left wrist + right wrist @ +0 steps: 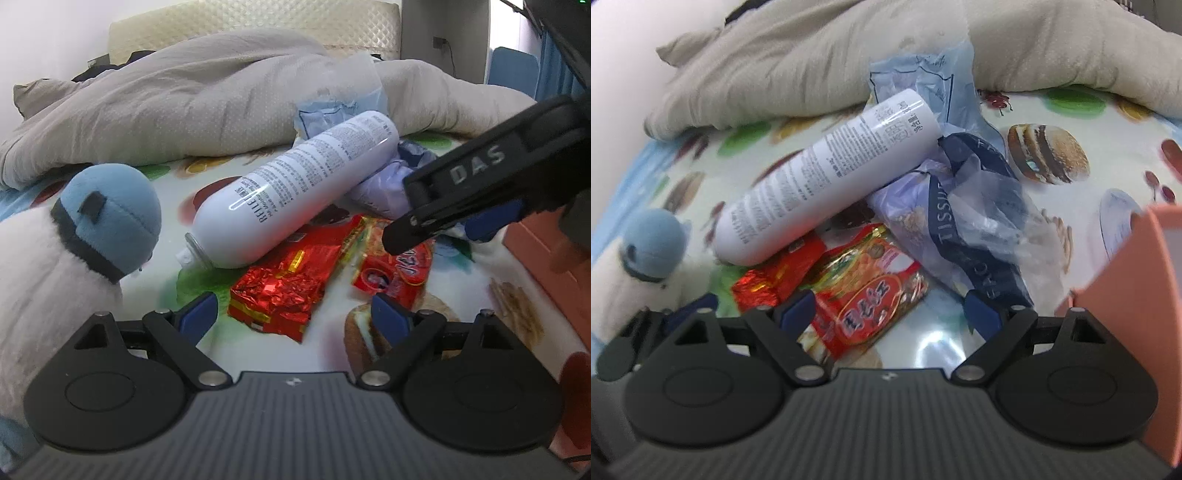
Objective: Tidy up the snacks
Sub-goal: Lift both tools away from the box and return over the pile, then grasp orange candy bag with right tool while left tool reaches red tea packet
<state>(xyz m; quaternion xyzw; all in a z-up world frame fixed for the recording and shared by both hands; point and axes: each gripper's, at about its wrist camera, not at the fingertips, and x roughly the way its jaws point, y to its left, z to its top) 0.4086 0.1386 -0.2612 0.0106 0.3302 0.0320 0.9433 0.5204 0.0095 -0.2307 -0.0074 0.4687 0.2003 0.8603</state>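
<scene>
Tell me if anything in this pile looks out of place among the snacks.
Yes. A white spray can with no cap lies tilted across the pile, resting on the red foil snack packet and the crumpled tissue pack. It is no snack. A plush toy sits beside them too.

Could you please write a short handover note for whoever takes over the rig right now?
Left gripper: open, empty, above the crinkled red foil packet.
Right gripper: open, empty, over the red snack packet.
Both packets lie on the food-print sheet; the white spray bottle rests across the foil packet, with a tissue bag beside it.
Done: nothing visibly sorted.
Left: pick up both snacks; an orange box sits on the right.
</scene>
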